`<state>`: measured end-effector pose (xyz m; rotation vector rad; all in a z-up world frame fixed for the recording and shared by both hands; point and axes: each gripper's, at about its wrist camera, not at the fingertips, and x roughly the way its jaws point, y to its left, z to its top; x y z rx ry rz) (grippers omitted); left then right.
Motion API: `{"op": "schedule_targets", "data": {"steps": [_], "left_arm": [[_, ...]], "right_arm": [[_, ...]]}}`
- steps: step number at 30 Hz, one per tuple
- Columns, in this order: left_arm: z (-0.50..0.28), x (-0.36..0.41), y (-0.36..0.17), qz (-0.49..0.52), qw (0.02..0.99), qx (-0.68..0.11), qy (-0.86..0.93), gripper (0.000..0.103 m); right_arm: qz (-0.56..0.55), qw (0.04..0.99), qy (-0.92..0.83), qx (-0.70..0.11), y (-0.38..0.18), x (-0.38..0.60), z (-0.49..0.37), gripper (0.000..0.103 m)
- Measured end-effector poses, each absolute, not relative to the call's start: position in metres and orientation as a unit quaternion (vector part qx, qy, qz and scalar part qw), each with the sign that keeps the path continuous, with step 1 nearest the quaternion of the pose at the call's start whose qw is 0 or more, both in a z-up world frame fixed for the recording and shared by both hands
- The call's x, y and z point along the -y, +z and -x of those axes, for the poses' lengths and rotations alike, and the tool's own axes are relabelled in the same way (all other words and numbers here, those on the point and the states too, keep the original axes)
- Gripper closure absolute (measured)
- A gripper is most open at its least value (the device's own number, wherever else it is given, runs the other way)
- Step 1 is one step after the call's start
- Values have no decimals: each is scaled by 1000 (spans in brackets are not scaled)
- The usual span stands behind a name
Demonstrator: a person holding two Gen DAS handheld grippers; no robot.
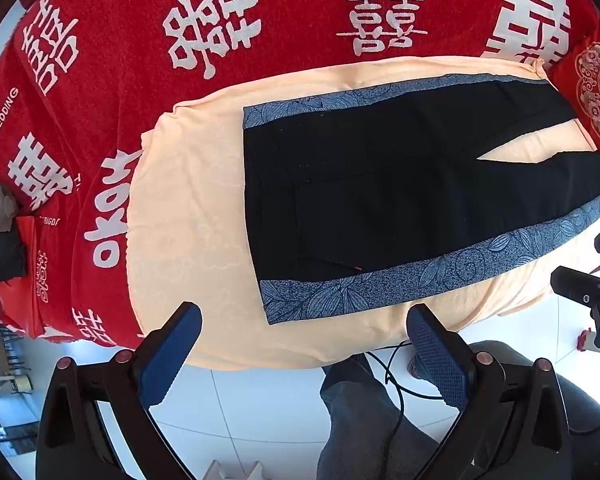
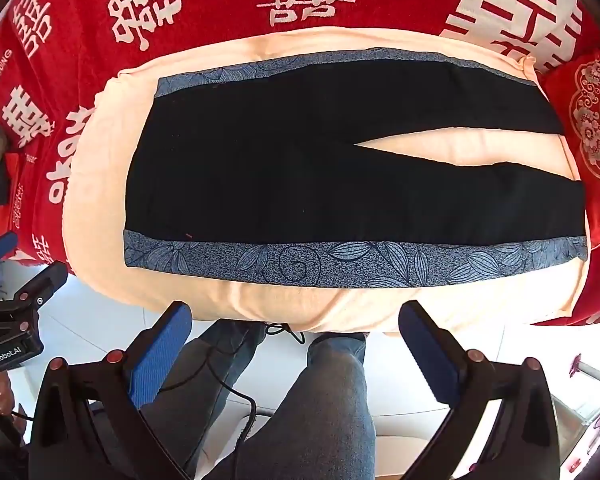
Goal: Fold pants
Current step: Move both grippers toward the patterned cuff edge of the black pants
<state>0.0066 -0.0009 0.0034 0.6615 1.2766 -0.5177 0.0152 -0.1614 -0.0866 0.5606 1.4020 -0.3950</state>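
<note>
Pants [image 2: 300, 168] are spread flat on the peach cover [image 2: 100, 184] ahead of both fingers, left gripper [image 1: 304, 344] and right gripper [image 2: 296, 340] released wide and empty, so cover could be pinched with the hem, or only one layer lifted.

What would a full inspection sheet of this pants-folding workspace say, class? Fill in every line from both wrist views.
Surface: cream towel spread over a red blanket with white characters.
Job's things: black pants with blue floral side stripes, lying flat and unfolded, legs slightly apart.
Clutter: red cushion at the leg end.
Grippers: left gripper and right gripper open, empty, above the near edge.
Cables: black cable by the person's legs.
Surroundings: white tiled floor.
</note>
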Motion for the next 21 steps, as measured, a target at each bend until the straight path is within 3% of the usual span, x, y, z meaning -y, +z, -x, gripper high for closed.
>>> {"op": "schedule_targets", "data": {"steps": [13, 17, 21], "left_arm": [[15, -6, -4, -251, 732, -613, -158, 0], [21, -18, -12, -193, 739, -629, -148, 0], [25, -27, -26, -161, 721, -659, -141, 0]], "right_arm": [[-283, 717, -152, -619, -89, 196, 21, 0], [-289, 714, -136, -623, -98, 202, 29, 0], [-355, 705, -96, -606, -115, 201, 26, 0]]}}
